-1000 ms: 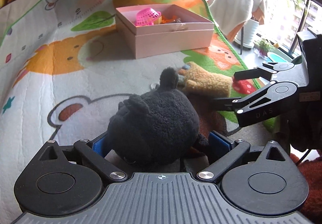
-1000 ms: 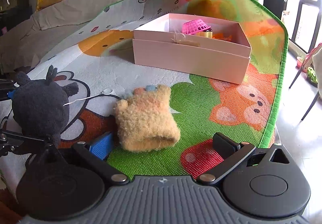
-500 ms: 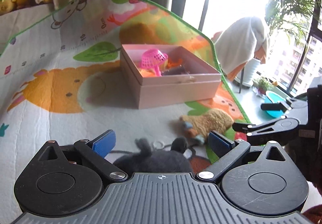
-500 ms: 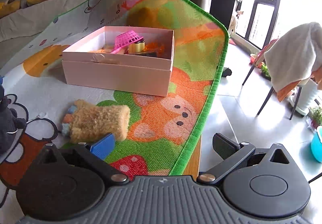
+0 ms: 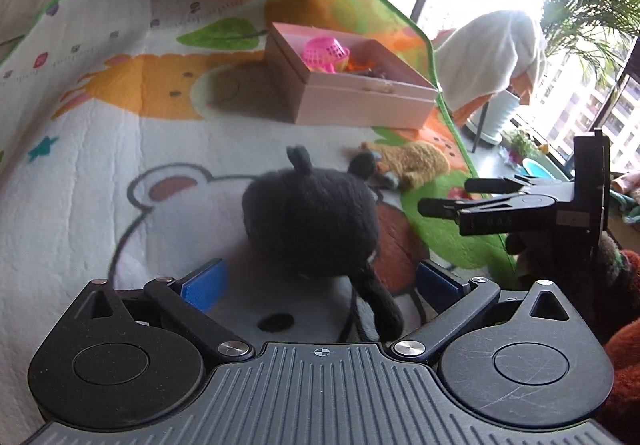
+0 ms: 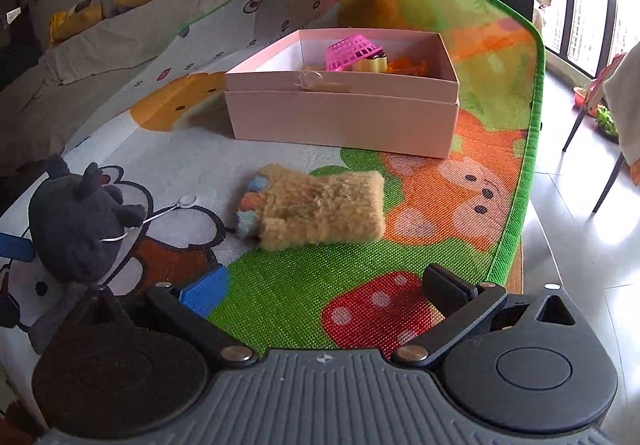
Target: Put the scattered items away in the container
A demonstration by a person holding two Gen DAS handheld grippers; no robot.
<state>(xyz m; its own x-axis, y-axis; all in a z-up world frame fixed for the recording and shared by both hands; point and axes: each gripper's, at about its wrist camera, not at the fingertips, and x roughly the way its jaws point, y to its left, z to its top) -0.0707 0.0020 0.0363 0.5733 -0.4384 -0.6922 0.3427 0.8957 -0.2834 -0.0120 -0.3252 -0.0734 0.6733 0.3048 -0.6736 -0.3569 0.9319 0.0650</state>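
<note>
The left tool [image 5: 320, 281] stands wide, its blue pads either side of the black plush toy [image 5: 310, 221], which sits on the play mat [image 5: 80, 173] just ahead of the jaws and seems not yet gripped; the sound way, I judge, is to push forward until the round body lies squarely between the pads, then close on the body and not on the dangling leg or the thin white cord looped round it, which could snag or let the toy swing. The right tool [image 6: 324, 293] is likewise wide and holds nothing, hovering over the mat with the tan furry mitten [image 6: 316, 209] lying flat just beyond its tips; it could take that across its narrow width. The pink box [image 6: 344, 117] waits further back on the mat, well apart from both toys, already holding a pink basket [image 6: 352, 55] and some orange bits, so new items want dropping toward its emptier near-left part. The two tools are near each other, so a clash is the main hazard, and the mat's green edge lies close on the right
</note>
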